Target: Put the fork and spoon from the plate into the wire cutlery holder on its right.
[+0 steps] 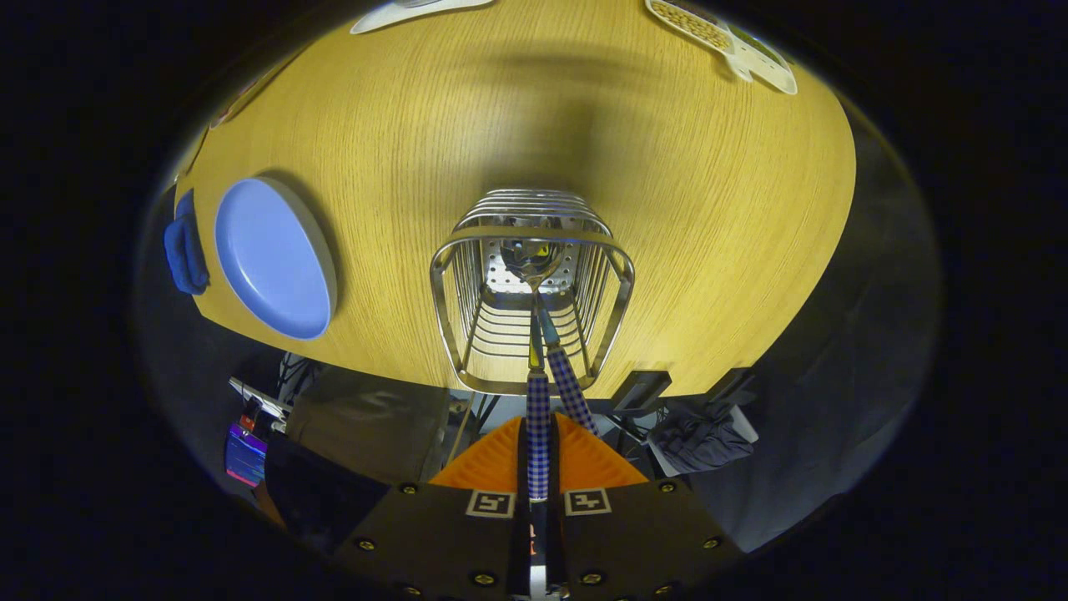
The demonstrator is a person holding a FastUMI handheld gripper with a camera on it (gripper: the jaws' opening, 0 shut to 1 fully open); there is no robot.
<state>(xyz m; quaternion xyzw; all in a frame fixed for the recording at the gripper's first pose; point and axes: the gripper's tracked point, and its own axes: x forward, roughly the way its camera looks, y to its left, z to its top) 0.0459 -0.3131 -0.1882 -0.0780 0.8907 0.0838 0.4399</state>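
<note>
While jaws (pixel 538 501) clamp one checked handle (pixel 538 434) (holder (pixel 450 325) below).

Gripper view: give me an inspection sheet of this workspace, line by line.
Surface: wooden table, light grain, shadowed at its middle.
Job's things: wire cutlery holder upright on the table; two checked-handled utensils stand in it, one handle between the fingers, the other handle leaning beside it. A spoon bowl shows at the holder's bottom; which handle it belongs to cannot be told. Blue plate left of the holder, bare.
Clutter: blue cloth beyond the plate; two flat items at the table's far edge.
Gripper: gripper above the holder, fingers close on the one handle.
Cables: some wires below the table edge.
Surroundings: dark bundle under the table.
</note>
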